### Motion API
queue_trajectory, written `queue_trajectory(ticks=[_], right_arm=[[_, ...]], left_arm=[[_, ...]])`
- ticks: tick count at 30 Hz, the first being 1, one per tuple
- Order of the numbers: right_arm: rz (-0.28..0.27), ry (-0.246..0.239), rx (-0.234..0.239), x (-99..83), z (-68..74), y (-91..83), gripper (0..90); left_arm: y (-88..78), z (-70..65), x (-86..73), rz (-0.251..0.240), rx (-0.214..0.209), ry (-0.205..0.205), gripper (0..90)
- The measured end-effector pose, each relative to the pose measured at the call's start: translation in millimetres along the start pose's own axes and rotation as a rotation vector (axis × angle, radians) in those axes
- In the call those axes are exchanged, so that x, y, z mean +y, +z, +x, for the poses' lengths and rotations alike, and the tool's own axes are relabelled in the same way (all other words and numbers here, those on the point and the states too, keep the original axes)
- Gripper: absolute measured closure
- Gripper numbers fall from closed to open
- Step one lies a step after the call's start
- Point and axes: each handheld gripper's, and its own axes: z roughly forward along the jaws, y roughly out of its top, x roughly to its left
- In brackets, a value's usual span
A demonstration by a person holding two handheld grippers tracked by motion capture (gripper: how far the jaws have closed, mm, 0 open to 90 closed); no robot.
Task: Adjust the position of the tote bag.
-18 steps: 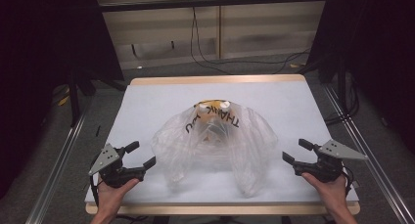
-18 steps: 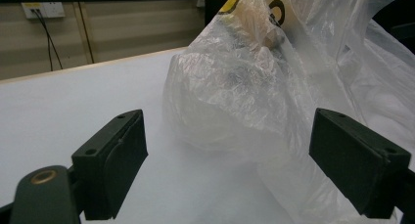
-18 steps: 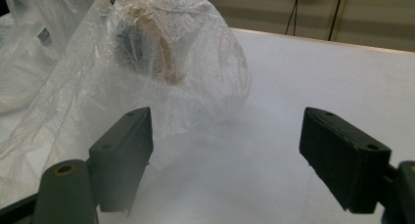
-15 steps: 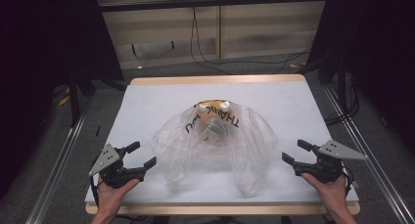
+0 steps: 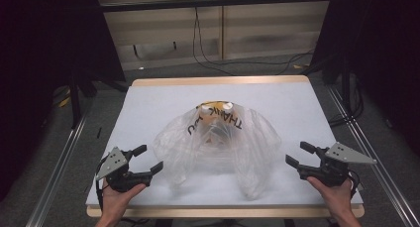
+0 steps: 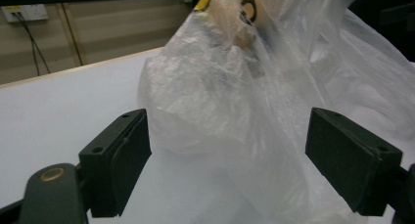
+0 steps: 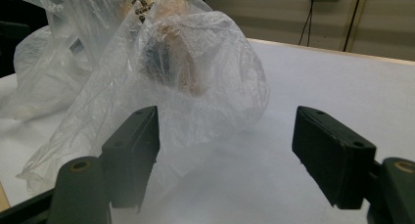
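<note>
A wide white-topped table with a pale wooden rim point(image 5: 148, 103) lies in front of me, and near its middle, a little toward me, sits a crumpled clear plastic bag printed with black "THANK" lettering point(image 5: 218, 142). The bag holds something with yellow and tan parts point(image 5: 218, 107) bunched near its top, plus a darker item lower down, but the creased film blurs them and I cannot tell what they are. My left black two-jaw tongs point(image 5: 147, 158) rest at the table's near left, just beside the bag's edge; the jaws gape wide and grip nothing, though bag film billows between them in the left gripper view. My right black two-jaw tongs point(image 5: 299, 155) sit at the near right, a little apart from the bag, equally spread and empty.
</note>
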Motion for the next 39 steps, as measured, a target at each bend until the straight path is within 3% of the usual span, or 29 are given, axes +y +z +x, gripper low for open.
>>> queue_trajectory(ticks=[1,3,4,11,17,18,23,27,30,33,34,39], right_arm=[[0.0,0.0,0.0,0.0,0.0,0.0,25.5],[0.0,-0.009,0.012,0.7,2.1,0.1,26.3],[0.001,-0.018,0.024,1.8,6.0,-0.1,26.4],[0.0,-0.042,0.084,5.5,22.0,-0.7,27.5],[0.014,-0.083,0.166,7.5,37.3,3.2,38.8],[0.023,-0.103,0.198,6.9,42.2,4.5,41.9],[0.024,-0.117,0.236,8.1,51.3,4.9,44.7],[0.061,-0.148,0.284,6.2,62.2,13.7,47.2],[0.093,-0.165,0.315,3.8,67.3,20.7,49.9],[0.119,-0.173,0.34,1.6,70.5,25.0,51.1],[0.15,-0.181,0.352,-1.2,73.1,30.0,49.1],[0.218,-0.203,0.389,-7.9,77.7,38.6,51.2]], left_arm=[[0.2,-0.8,0.3,0.007,-0.011,0.018,16.6],[0.9,-5.4,0.3,0.006,-0.03,0.01,17.2],[0.5,-8.4,1.2,0.02,-0.053,0.057,17.2],[-1.2,-22.8,4.0,0.01,-0.103,0.077,17.1],[5.5,-36.6,3.2,0.039,-0.171,0.096,21.8],[5.4,-38.3,3.2,0.051,-0.184,0.113,23.3],[9.7,-45.3,1.9,0.055,-0.216,0.118,23.8],[15.3,-46.4,-2.1,0.091,-0.27,0.12,31.8],[17.8,-47.4,-3.6,0.112,-0.287,0.123,38.3],[19.4,-48.1,-4.3,0.136,-0.298,0.115,42.1],[18.9,-48.2,-4.3,0.139,-0.287,0.132,44.0],[20.9,-46.7,-5.5,0.172,-0.3,0.139,53.2]])
